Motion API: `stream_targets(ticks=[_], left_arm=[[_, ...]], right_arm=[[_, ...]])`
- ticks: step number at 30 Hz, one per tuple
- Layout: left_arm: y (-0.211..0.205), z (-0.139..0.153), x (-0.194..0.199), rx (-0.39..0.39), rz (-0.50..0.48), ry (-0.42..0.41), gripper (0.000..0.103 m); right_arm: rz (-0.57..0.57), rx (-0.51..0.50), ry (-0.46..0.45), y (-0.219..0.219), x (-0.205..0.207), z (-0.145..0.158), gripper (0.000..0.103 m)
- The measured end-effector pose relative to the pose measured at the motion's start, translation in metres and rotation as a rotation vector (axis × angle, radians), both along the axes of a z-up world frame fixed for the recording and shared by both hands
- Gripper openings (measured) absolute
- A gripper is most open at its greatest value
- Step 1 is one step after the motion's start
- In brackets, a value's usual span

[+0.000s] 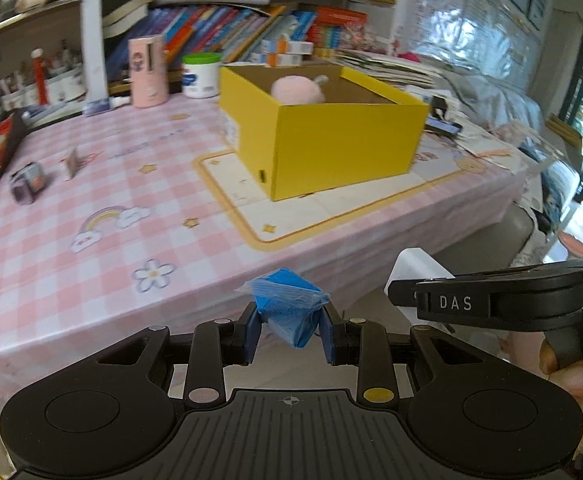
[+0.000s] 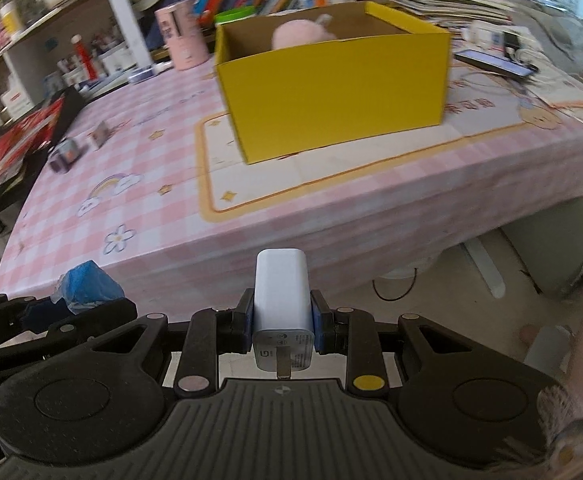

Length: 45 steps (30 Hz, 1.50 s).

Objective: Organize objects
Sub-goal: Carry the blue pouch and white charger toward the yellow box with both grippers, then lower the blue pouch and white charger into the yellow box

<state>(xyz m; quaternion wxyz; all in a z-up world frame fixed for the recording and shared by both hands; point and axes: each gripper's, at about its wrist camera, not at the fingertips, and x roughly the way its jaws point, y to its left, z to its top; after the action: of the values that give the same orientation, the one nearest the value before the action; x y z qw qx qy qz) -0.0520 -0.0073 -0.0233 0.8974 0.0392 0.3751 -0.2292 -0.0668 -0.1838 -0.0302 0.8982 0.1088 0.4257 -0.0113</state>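
The left gripper (image 1: 289,330) has its jaws clamped on a small blue packet (image 1: 289,308) wrapped in crinkled clear plastic; the packet sticks out past the blue pads, held off the near edge of the table (image 1: 91,280). The right gripper (image 2: 282,322) has its jaws pressed on both sides of a white charger plug (image 2: 281,292) (its metal prongs point back toward the camera), also held in the air short of the table's edge. The two grippers are side by side, the right one showing at the right of the left wrist view with part of a hand (image 1: 567,376) on its handle.

Farther out, the table wears a pink checked cloth with rainbows and flowers and a yellow-bordered mat (image 2: 331,176). On that mat stands an open yellow box (image 2: 331,92), and inside it lies a pink plush toy (image 2: 301,36), only its top showing over the wall. Toward the left of the table lie a small grey-purple object (image 2: 65,154) and a small card-like piece (image 2: 100,134), near each other. Behind the box stand a pink cylinder (image 1: 148,72) and a green-lidded white jar (image 1: 201,76), with a shelf of books (image 1: 231,28) at the back. A phone (image 2: 491,62) lies to the right of the box.
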Motion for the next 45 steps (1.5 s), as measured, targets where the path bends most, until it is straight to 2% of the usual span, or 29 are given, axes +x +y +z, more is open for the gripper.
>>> stream_targets(ticks=[10, 29, 34, 39, 45], left_arm=[[-0.032, 0.005, 0.013, -0.006, -0.068, -0.015, 0.029], [-0.061, 0.014, 0.06, -0.015, -0.042, -0.03, 0.029], [-0.072, 0.022, 0.074, -0.02, -0.027, -0.063, 0.029], [-0.084, 0.037, 0.087, -0.041, -0.013, -0.127, 0.029], [-0.106, 0.057, 0.112, -0.05, 0.007, -0.209, 0.029]], right_arm=[[-0.079, -0.004, -0.004, -0.034, 0.002, 0.004, 0.025], [-0.057, -0.017, -0.002, -0.064, 0.055, 0.01, 0.025], [-0.046, -0.022, -0.014, -0.075, 0.073, 0.014, 0.025], [-0.036, -0.023, -0.065, -0.089, 0.09, 0.026, 0.025], [-0.031, -0.037, -0.188, -0.115, 0.117, 0.055, 0.025]])
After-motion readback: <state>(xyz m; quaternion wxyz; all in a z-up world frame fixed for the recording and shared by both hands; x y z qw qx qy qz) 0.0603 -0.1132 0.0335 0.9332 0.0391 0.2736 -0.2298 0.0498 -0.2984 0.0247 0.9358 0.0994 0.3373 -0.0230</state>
